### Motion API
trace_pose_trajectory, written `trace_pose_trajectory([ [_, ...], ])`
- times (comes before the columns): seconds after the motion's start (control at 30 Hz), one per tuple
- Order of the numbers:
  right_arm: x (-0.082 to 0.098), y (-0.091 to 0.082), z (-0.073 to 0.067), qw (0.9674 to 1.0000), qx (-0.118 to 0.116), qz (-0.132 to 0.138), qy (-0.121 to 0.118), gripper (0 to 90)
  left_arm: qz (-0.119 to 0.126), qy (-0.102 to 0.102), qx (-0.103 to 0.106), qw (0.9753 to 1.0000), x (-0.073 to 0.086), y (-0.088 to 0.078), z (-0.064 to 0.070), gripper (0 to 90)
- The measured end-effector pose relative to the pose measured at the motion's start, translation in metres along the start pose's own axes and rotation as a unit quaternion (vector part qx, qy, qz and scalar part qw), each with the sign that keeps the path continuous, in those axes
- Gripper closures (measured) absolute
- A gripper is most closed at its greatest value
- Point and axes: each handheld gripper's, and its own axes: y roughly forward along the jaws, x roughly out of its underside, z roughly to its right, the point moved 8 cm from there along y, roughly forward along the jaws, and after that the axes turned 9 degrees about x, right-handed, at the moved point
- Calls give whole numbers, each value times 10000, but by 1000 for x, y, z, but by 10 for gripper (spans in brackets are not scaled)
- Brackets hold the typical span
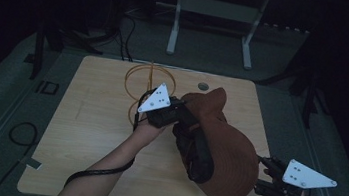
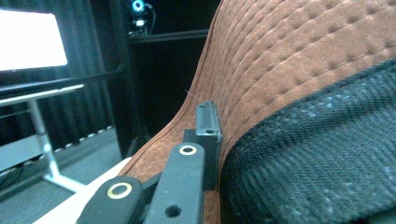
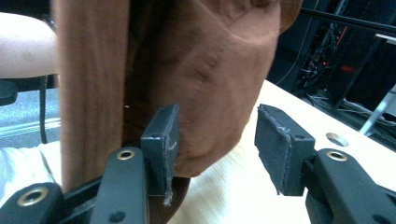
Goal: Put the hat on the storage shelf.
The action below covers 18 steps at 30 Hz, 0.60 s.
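Dim room seen from the high view: the wooden surface [image 1: 92, 133] is the one softly lit area, and everything around it sinks into near black. In the left gripper view a bright white screen [image 2: 30, 39] glares, washed out, against dark curtains, while the nearest black parts look soft. The right gripper view is brighter, slightly grainy, its background blurred.

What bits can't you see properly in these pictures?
- Wire stand, high view: its near side hides behind the left gripper.
- Hat, left gripper view: cut off by the top and right edges.
- Right gripper, high view: too dim and small to tell how its jaws stand.
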Motion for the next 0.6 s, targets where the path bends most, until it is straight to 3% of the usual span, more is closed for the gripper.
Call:
trace_pose_trajectory([
  [0.1, 0, 1, 1, 9997, -211, -9, 101, 492, 82, -13, 90, 9999, -1, 0, 1, 872],
  [0.23, 0, 10, -7, 9980, -632, -51, 23, 486, 190, -100, 144, 9997, -2, 1, 1, 871],
  [0.4, -2, 24, -17, 9964, -823, -78, -161, 477, 70, -10, -5, 10000, -2, 5, 2, 872],
  [0.6, 0, 43, -26, 9957, -917, -76, -57, 449, 48, -6, -118, 9999, -2, 10, 5, 872],
])
